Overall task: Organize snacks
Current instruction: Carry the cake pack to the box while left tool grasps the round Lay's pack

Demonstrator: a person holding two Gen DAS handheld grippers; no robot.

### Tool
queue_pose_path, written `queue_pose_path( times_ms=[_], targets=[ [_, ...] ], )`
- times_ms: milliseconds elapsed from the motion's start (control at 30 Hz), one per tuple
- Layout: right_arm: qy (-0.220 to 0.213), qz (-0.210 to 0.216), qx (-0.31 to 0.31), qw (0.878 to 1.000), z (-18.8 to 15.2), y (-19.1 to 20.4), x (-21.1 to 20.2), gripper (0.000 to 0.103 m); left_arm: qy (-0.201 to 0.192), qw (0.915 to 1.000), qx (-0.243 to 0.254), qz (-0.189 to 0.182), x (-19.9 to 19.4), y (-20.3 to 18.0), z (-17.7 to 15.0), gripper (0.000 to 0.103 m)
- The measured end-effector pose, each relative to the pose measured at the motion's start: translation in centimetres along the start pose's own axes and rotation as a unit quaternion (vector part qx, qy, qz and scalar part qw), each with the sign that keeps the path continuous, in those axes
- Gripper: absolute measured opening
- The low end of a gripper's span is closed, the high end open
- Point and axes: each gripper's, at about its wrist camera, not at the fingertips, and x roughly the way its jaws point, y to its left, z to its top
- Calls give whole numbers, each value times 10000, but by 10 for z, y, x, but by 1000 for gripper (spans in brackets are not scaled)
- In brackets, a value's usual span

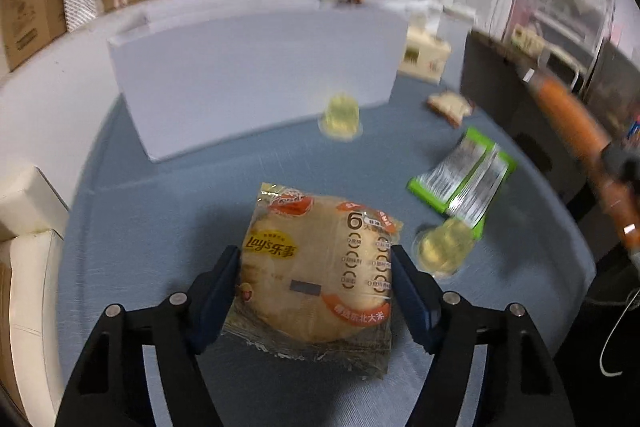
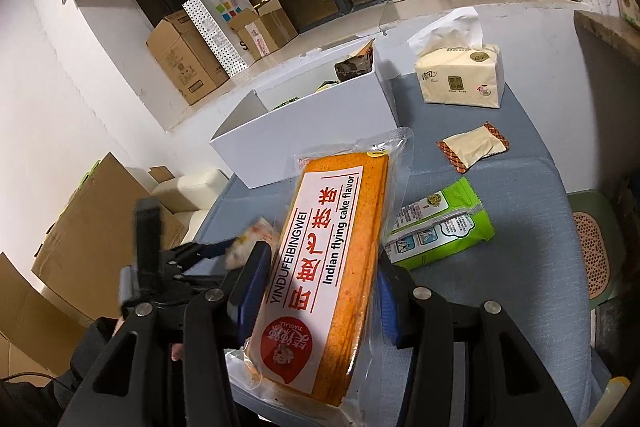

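My left gripper (image 1: 316,267) is shut on a Lay's rice cracker pack (image 1: 320,271), held just above the blue table cloth (image 1: 180,211). My right gripper (image 2: 320,267) is shut on a long orange Indian flying cake pack (image 2: 332,259), lifted above the table. The white box (image 1: 248,75) stands behind; it also shows in the right wrist view (image 2: 304,131), open-topped with several snacks inside. On the cloth lie two yellow jelly cups (image 1: 341,117) (image 1: 444,247), a green packet (image 1: 464,175) and a small beige packet (image 1: 450,107). The left gripper and its pack show blurred in the right wrist view (image 2: 248,243).
A tissue pack (image 2: 460,75) stands at the table's far right corner. Cardboard boxes (image 2: 184,63) and a dotted paper bag (image 2: 216,27) line the windowsill. A dark chair (image 1: 512,107) is at the right edge. More cardboard (image 2: 80,227) sits on the left.
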Motion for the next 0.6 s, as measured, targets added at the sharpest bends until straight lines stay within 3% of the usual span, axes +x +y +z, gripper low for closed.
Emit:
queue_pose_path(
  times_ms=[200,300,467,600],
  targets=[
    [-7,30,-87,10000,5,4,12,53,-912,9949,-434,74,-60,13,25,77],
    [-96,-25,-283,9996,24,10,21,53,-1168,9904,-741,-46,-76,27,49,77],
    [-319,82,-678,9972,76,32,42,53,-1412,9865,-820,104,-76,49,98,77],
    [-474,-58,-908,9947,123,49,76,53,-1329,9870,-892,156,-54,64,146,77]
  ],
)
